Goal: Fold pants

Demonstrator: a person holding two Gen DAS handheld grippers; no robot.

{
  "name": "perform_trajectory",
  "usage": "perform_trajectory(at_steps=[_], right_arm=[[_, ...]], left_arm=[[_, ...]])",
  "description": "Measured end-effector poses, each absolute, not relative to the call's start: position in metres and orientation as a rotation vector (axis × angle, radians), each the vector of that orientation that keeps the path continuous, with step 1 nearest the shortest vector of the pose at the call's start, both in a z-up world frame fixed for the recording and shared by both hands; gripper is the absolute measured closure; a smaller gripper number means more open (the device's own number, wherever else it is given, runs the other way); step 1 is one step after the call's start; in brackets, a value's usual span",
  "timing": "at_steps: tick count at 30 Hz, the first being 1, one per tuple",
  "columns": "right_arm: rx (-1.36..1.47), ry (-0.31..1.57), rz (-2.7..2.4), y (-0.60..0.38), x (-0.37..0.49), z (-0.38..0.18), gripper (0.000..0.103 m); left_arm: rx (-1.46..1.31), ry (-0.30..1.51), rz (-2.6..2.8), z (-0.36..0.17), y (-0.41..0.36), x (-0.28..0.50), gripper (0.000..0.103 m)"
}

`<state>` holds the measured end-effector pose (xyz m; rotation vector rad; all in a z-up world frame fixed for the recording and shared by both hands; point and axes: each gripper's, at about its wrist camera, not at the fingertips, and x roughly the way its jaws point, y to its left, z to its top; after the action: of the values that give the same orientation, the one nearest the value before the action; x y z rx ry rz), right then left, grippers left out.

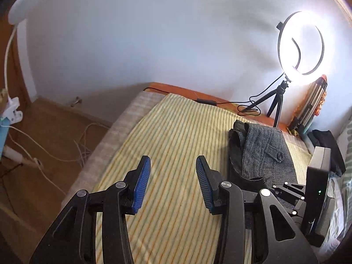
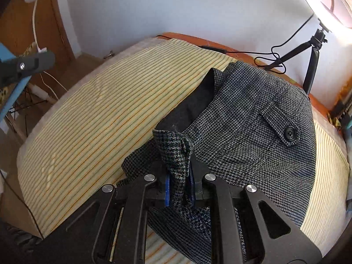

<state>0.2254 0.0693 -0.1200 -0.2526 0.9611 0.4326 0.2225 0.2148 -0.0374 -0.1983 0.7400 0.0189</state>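
Pants (image 2: pixel 253 118) are lying on the striped sheet (image 2: pixel 99 110) of the bed, toward its far right side, near the tripod (image 2: pixel 312 61) of the ring light (image 1: pixel 305 44). They are grey, with a small check pattern, and a pocket flap with a black button (image 2: pixel 290 132) is facing up. The dark lining is showing along the left edge, so the cloth is already doubled there, but I cannot tell how many layers are lying under it.

The right gripper (image 2: pixel 179 189) is clamping a bunched corner of the pants between its blue pads; the cloth is standing up between the jaws and filling the gap. This corner is raised a little above the sheet, while the rest of the pants is resting flat.

The left gripper (image 1: pixel 173 184) is holding nothing. Its jaws are standing apart, and it is hanging over the bare sheet, to the left of the pants and well apart from them.

In my judgement, a fold is going on: the right gripper is carrying one edge, probably to lay it over the flat part. The next move is calling for a matching grip by the left gripper on the same edge, or for a steady pull by the right one alone, so that the cloth is landing flat and not dragging the lower layers. The held corner is thick and bunched, so it may be opening unevenly on release.
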Motion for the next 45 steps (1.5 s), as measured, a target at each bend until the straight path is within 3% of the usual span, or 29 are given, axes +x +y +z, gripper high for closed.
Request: perform_trajectory(at_steps=[4,8,11,18,25,34,39,43,45], right_arm=[[-0.212,0.968,0.454,0.063,0.23,-0.119,0.088],[-0.121,0.986,0.525,0.06,0.229,-0.111,0.074],[0.047,0.964,0.655,0.034,0.218,-0.095,0.069],[0.138,0.841,0.53,-0.06,0.184,-0.067,0.069],[0.118,0.937,0.464,-0.092,0.175,-0.092,0.069],[0.088,1.032,0.507,-0.098,0.164,-0.13,0.069],[0.04,1.058,0.525,-0.098,0.153,-0.14,0.069],[0.084,1.005,0.544,-0.113,0.146,-0.123,0.068],[0.107,0.975,0.534,-0.122,0.147,-0.113,0.057]], left_arm=[[-0.188,0.739,0.007,-0.036,0.207,0.226,0.062],[-0.161,0.728,0.003,-0.031,0.197,0.226,0.062],[-0.18,0.731,-0.02,-0.03,0.191,0.228,0.062],[-0.135,0.781,-0.145,-0.043,0.138,0.237,0.062],[-0.018,0.854,-0.206,-0.071,0.09,0.25,0.062],[0.051,0.977,-0.149,-0.119,0.091,0.263,0.059],[0.038,0.959,-0.149,-0.111,0.092,0.262,0.059],[-0.091,0.961,-0.17,-0.097,0.109,0.253,0.046],[-0.12,0.963,-0.191,-0.092,0.112,0.246,0.045]])
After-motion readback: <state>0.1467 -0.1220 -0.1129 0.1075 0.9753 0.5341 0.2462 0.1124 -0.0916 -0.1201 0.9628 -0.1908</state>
